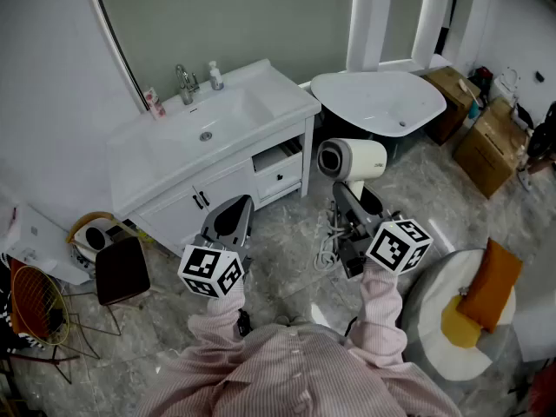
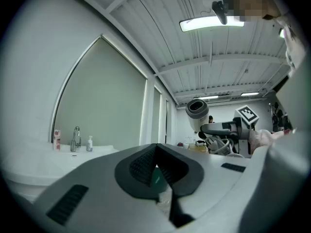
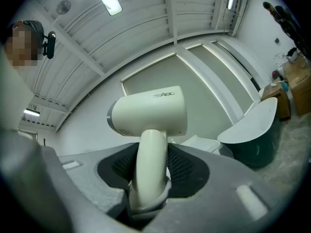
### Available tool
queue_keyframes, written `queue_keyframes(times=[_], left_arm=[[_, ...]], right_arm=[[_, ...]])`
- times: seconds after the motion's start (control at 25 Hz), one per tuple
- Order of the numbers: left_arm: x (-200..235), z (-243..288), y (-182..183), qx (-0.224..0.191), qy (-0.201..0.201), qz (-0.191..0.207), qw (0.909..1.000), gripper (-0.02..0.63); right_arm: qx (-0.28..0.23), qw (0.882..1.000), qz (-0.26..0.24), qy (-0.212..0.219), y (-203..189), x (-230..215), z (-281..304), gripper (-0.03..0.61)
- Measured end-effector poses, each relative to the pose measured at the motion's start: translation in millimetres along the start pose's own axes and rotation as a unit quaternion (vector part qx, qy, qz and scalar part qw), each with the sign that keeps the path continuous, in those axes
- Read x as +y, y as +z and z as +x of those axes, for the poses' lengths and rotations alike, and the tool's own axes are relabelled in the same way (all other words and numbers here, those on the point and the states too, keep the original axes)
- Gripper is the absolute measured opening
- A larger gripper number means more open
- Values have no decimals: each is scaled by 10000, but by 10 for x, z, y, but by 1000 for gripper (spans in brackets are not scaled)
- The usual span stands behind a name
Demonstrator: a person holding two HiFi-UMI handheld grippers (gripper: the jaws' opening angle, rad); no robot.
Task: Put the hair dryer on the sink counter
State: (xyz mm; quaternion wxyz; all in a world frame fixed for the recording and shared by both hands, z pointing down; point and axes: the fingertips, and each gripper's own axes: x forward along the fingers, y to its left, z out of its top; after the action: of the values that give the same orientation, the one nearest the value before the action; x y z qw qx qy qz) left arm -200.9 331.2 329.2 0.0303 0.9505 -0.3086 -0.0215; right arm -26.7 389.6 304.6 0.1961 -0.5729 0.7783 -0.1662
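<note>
R gripper (image 3: 150, 171) is clamped on the handle of the hair dryer (image 3: 150, 113), dark ribbed pads either side of it, low on the handle near the cord end. Dryer is cream-white w/ a short fat barrel, a grey ring at the rear and a round handle. It's held upright in mid-air. In the head view it sits in the R gripper (image 1: 345, 196) over the marble-look floor, just right of the vanity and in front of the white tub (image 1: 382, 98). The dryer (image 1: 352, 159) points its grey-ringed end toward the sink counter (image 1: 152, 159), not touching it. The white cord (image 1: 328, 248) hangs looped below the gripper.

L gripper (image 2: 156, 165) has its jaws closed tip to tip, nothing between; in the head view it (image 1: 233, 217) hovers in front of the cabinet doors.

On the counter: chrome faucet (image 1: 185, 83), small pump bottle (image 1: 215, 76), pink tube (image 1: 155, 102) by the mirror edge. One drawer (image 1: 280, 168) stands partly open. Black chair (image 1: 122, 268) at left, cardboard boxes (image 1: 491, 137) at right.

Small grey lettering on the barrel, too fine to read for sure.
</note>
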Motion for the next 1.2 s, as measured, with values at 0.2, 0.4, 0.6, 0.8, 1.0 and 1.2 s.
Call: queue_keyframes(times=[0.2,0.4,0.6,0.8,1.0,1.2], left_arm=[[-53,44,9,-11,-14,-67,10000,-3],[-88,50,-17,19,36,-34,10000,-3],[-144,73,-88,46,73,-72,9999,-3],[-129,131,-156,84,140,-148,9998,-2],[-86,259,-209,126,181,-179,9996,-3],[51,495,-272,156,198,-199,9995,-3]], right_arm=[[49,10000,-39,15,19,-38,-7,166],[86,9999,-49,31,2,-78,-31,166],[24,10000,6,32,10,-173,-61,166],[104,9999,53,51,-18,-267,-10,166],[152,9998,153,54,-29,-409,90,166],[206,9996,170,36,-34,-605,305,166]])
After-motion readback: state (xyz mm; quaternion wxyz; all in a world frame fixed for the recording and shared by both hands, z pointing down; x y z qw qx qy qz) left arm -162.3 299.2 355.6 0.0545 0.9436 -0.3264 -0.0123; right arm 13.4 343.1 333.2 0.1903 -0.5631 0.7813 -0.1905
